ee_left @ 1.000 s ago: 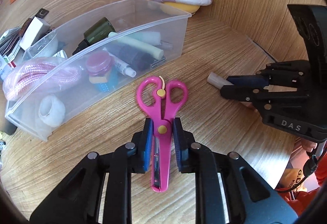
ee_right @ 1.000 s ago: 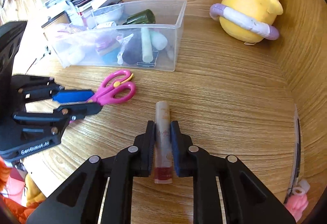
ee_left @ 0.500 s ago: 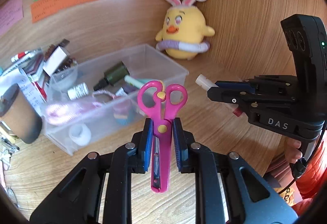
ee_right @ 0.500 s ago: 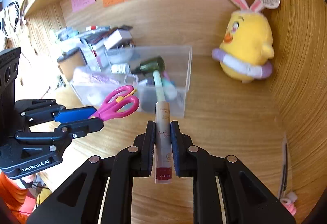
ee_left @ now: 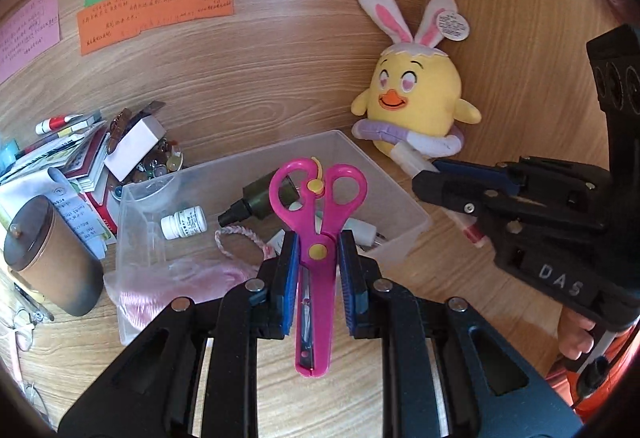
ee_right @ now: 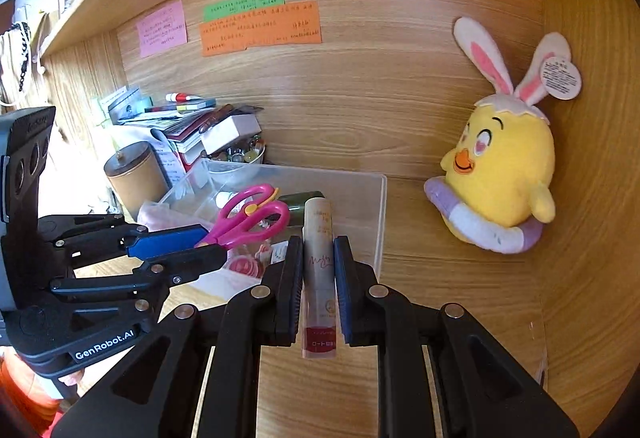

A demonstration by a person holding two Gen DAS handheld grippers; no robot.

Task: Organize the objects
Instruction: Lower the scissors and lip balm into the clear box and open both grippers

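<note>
My left gripper [ee_left: 318, 250] is shut on pink scissors [ee_left: 316, 318], pinched at the pivot with the handles pointing forward. The scissors hang in the air above the near side of a clear plastic bin [ee_left: 404, 198]. In the right wrist view, the right gripper [ee_right: 318, 262] is shut on a beige cosmetic tube [ee_right: 318, 222] with a red end. It is held lengthwise, off the desk, just before the bin [ee_right: 382, 206]. Each gripper shows in the other's view: the right gripper [ee_left: 426, 180] with the tube [ee_left: 408, 158], and the left gripper [ee_right: 208, 244] with the scissors [ee_right: 256, 222].
The bin holds a dark green bottle [ee_left: 256, 198], a white bottle [ee_left: 184, 224], pink rope [ee_left: 200, 278] and other small items. A yellow plush chick [ee_left: 416, 102] sits at the back right corner. A brown canister [ee_left: 48, 254] and stacked books [ee_left: 80, 158] stand left. Wooden walls close the back and right.
Both grippers have risen off the desk, carrying the scissors and the tube up with them. The views have tipped up towards the back wall. Neither grip has changed.
</note>
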